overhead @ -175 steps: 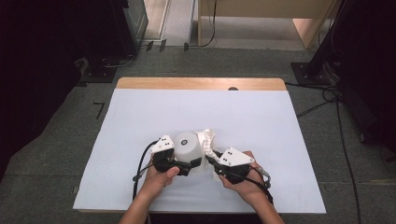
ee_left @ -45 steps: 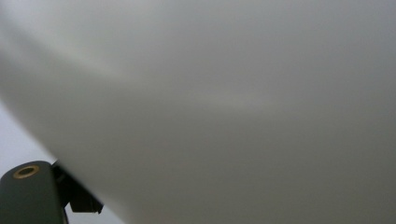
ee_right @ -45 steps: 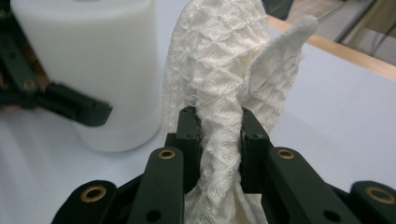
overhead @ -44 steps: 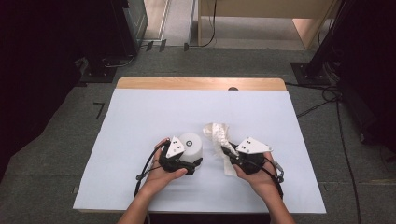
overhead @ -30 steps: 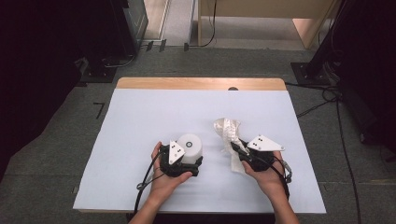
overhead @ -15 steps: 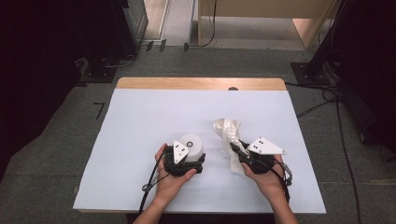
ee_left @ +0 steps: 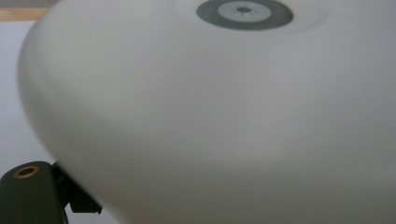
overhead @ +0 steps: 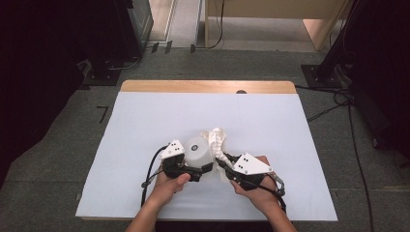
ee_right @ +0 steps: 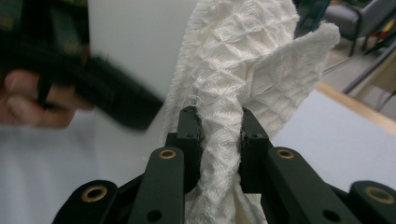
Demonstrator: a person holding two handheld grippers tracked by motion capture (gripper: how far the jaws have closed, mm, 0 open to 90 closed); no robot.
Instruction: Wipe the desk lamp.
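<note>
Cloth (ee_right: 233, 93) clenched in R fingers (ee_right: 218, 135), now touching cup (overhead: 198, 151), L fingers' state unclear.

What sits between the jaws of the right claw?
A bunched white waffle-weave cloth, pinched in the right claw. Its lower end is hidden below the jaws. The white cup stands beside it.

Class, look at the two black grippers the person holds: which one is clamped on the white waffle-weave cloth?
The right gripper: its jaws pinch the bunched white waffle-weave cloth. The left gripper is against the smooth white round container instead.
</note>
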